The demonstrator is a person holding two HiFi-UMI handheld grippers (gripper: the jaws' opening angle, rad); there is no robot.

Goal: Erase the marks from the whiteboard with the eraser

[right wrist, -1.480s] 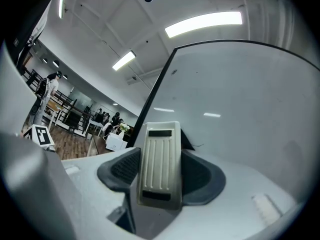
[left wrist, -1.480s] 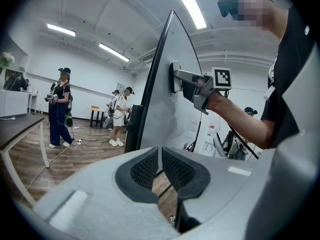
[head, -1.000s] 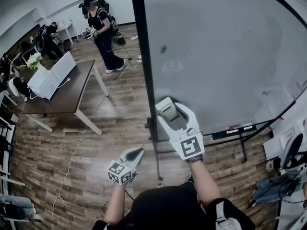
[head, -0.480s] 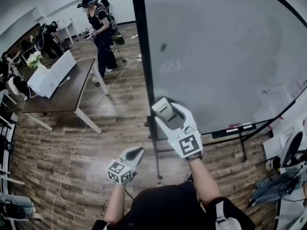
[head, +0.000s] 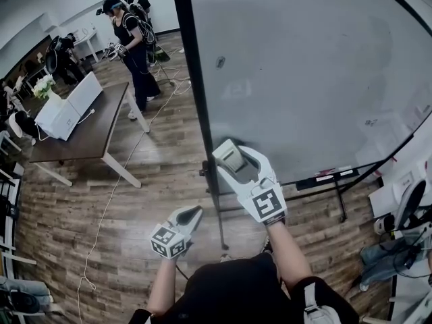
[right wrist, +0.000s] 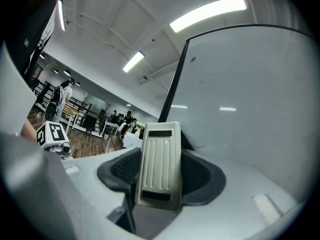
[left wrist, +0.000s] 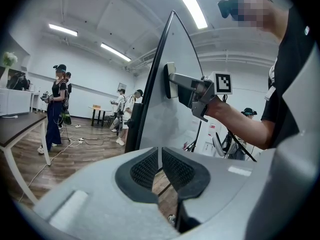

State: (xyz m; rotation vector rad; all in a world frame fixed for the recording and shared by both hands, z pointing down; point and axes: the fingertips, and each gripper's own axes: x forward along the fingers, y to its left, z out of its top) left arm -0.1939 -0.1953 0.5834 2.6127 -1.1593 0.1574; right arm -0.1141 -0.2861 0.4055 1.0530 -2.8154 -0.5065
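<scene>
**Eraser parked at board's lower left, barely moved**

L gripper (head: pixel 191 216) hangs low, jaws pressed together on nothing. R gripper (head: pixel 234 162) pinches the eraser (head: pixel 229 155), which looks flat against the whiteboard (head: pixel 304 79) near its lower-left edge. Over the last sec it's hardly shifted. A dark smudge (head: pixel 220 62) higher up remains, so wiping prob. isn't finished.

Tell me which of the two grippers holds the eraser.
The right gripper: its jaws clamp the beige eraser at the whiteboard. The left gripper hangs lower, jaws together on nothing.
</scene>
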